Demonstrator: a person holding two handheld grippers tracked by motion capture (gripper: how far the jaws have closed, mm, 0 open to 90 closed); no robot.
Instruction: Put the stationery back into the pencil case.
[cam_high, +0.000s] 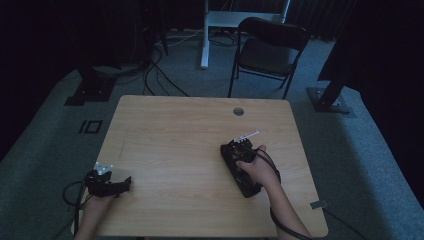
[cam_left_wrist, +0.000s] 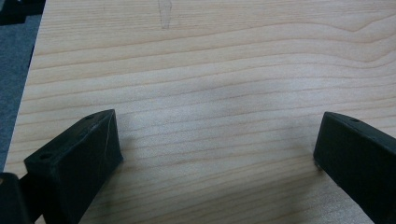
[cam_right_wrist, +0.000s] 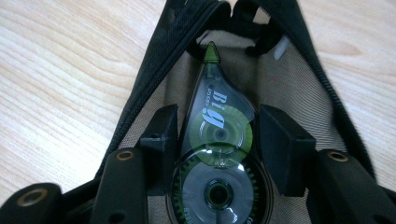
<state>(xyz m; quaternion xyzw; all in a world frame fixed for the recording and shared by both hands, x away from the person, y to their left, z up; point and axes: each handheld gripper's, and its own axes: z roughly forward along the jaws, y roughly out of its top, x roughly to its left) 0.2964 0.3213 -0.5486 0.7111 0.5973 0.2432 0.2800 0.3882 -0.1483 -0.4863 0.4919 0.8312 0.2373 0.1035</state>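
One wooden table (cam_high: 175, 150) carries two handheld grippers, a left gripper (cam_high: 112, 185) and a right gripper (cam_right_wrist: 217, 126), plus one green correction tape dispenser (cam_right_wrist: 217, 135) and one black mesh pouch (cam_right_wrist: 299, 93). One folding chair (cam_high: 267, 50) stands behind.

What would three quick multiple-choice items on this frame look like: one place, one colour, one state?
1. Where is the correction tape dispenser?
A. over the open black mesh pouch
B. on the chair
C. on the floor

2. What colour is its tip?
A. red
B. green
C. white

3. How do the left gripper's jaws stand?
A. shut on a pen
B. shut on nothing
C. open over bare table

Answers: 1 A, the right gripper holds it above the mesh lining; 2 B, the pointed tip is green; 3 C, wood grain shows between the wide-apart jaws.
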